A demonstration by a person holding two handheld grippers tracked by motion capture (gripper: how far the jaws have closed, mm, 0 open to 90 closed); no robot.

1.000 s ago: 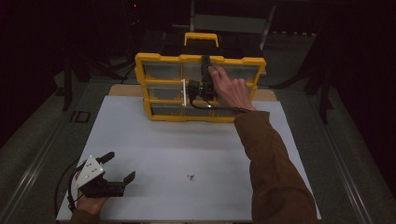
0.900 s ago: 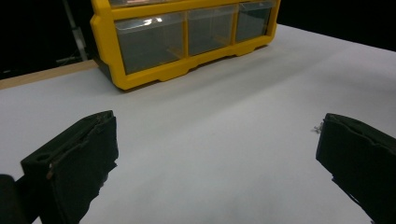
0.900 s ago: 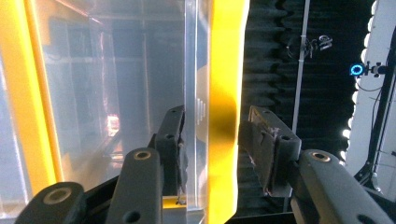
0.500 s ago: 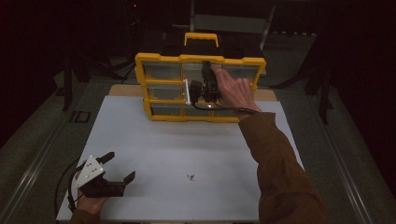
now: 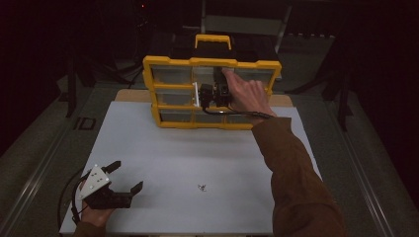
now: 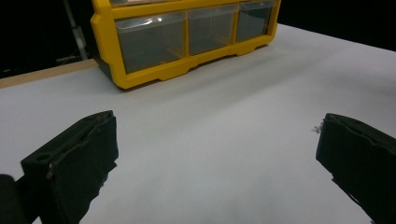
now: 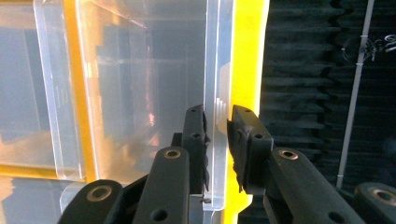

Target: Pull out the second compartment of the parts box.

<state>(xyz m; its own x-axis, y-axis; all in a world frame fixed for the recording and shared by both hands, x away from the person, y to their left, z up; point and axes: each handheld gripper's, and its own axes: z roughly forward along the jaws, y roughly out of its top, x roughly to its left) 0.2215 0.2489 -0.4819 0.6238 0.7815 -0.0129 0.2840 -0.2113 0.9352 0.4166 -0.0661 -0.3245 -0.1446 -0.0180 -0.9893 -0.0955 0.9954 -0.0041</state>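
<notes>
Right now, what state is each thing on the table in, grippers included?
Yellow drawer organizer: upright at the table's far edge.
Clear drawer: its front lip sits between the right gripper's jaws.
Right gripper: jaws have just been closing on that lip.
Left gripper: open, holding nothing, near the table's front corner.
Small metal part: lying loose on the table.

Drawer organizer [image 5: 212,94] upright at upper centre of bench [image 5: 197,158], small part [image 5: 201,187] lower centre, left hand-held gripper [image 5: 121,178] lower left.

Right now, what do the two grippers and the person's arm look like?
Both have black two-jaw fingers. The left gripper carries a grey three-cornered plate with dark dots and trails a black cable. The right gripper has pivoting black links with metal rivets. The right sleeve is brown.
</notes>
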